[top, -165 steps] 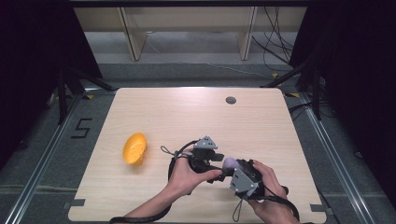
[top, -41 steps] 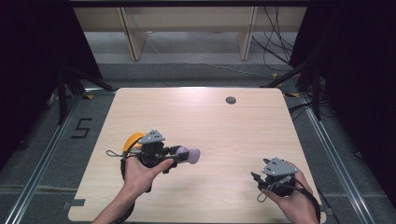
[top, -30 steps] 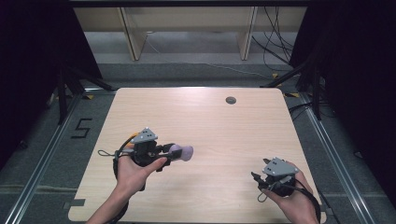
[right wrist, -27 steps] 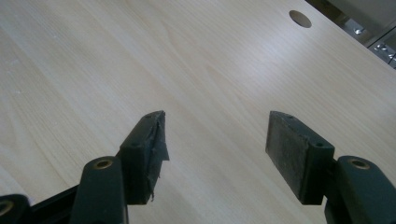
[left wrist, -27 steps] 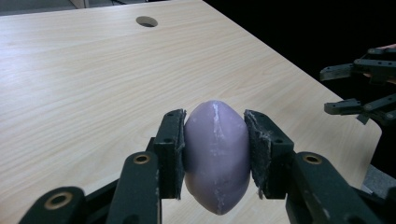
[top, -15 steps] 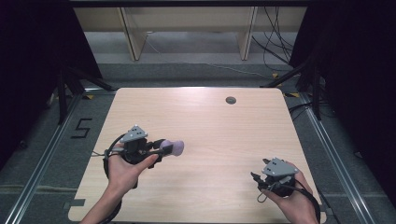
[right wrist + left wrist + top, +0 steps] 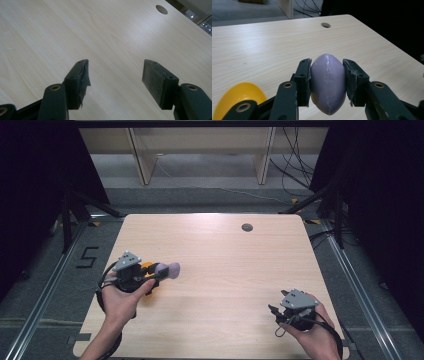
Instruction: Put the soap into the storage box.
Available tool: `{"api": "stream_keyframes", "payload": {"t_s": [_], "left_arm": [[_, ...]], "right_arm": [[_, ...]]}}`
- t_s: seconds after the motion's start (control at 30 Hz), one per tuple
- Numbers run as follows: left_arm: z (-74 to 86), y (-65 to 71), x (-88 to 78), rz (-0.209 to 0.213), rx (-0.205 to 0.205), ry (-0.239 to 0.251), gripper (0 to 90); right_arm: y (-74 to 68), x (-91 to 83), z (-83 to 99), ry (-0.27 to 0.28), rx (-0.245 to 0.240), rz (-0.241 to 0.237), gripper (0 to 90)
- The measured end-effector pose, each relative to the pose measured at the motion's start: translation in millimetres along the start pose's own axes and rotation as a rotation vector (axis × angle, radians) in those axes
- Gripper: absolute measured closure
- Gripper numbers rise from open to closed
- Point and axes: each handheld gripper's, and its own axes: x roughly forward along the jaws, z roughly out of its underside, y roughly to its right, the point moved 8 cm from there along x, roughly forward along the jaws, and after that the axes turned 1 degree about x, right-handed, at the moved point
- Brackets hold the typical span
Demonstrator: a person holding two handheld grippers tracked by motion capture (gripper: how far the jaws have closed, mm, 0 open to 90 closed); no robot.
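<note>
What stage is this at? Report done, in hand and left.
Done: the purple egg is off the table, clamped between the left gripper's jaws. In hand: that gripper holds it beside the yellow egg at the table's left side. The right gripper is open over bare wood. Left: probably setting the purple egg down by the yellow one.

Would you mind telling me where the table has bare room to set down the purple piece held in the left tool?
The table is bare across its middle and far side, from the purple piece to the cable hole, and between the left tool and right tool. It is crowded at the left edge, where the yellow piece lies under the left tool.
</note>
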Motion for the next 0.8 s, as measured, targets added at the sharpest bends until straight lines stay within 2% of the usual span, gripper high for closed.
{"api": "stream_keyframes", "payload": {"t_s": [0.03, 0.07, 0.1, 0.13, 0.27, 0.37, 0.4, 0.43, 0.47, 0.5, 0.67, 0.7, 0.8], "left_arm": [[0.3, -4.9, -1.3, -0.021, 0.0, 0.003, 59.0], [0.3, -4.9, -1.3, -0.021, 0.0, 0.003, 59.0], [2.3, -16.7, -3.8, -0.072, -0.001, 0.01, 59.0], [3.6, -22.2, -4.9, -0.091, -0.008, 0.011, 59.0], [10.9, -42.4, -7.3, -0.154, -0.049, 0.024, 58.9], [19.5, -55.8, -5.9, -0.203, -0.064, 0.015, 58.9], [19.5, -55.8, -5.9, -0.203, -0.064, 0.015, 58.9], [26.1, -64.6, -3.8, -0.252, -0.066, -0.002, 58.9], [26.1, -64.6, -3.8, -0.252, -0.066, -0.002, 58.9], [31.5, -72.5, -1.2, -0.283, -0.073, -0.001, 58.9], [42.8, -79.5, 4.8, -0.303, -0.087, -0.009, 58.8], [48.3, -80.7, 8.5, -0.319, -0.083, -0.012, 58.8], [55.3, -81.6, 13.4, -0.318, -0.093, -0.014, 58.7]], "right_arm": [[0.1, 0.2, -0.2, 0.001, -0.001, 0.0, 38.8], [0.1, 0.2, -0.2, 0.001, -0.001, 0.0, 38.8], [0.2, 0.2, -0.3, 0.001, -0.002, 0.0, 38.8], [0.2, 0.2, -0.1, -0.001, 0.0, 0.0, 38.8], [0.3, 0.7, 0.0, -0.002, -0.002, 0.001, 38.8], [-0.1, 1.1, -0.1, -0.002, -0.005, -0.002, 38.8], [-0.2, 1.4, 0.0, -0.003, -0.006, -0.004, 38.8], [-0.2, 1.6, 0.0, -0.004, -0.007, -0.004, 38.8], [-0.5, 1.6, 0.1, -0.006, -0.006, -0.004, 38.8], [-0.6, 1.4, 0.2, -0.007, -0.01, -0.006, 38.8], [-0.5, 1.7, 0.8, -0.007, -0.004, -0.004, 38.7], [-1.1, 2.3, 0.9, -0.008, -0.003, -0.007, 38.8], [-2.4, 2.9, 0.0, -0.005, -0.011, -0.007, 38.8]]}}
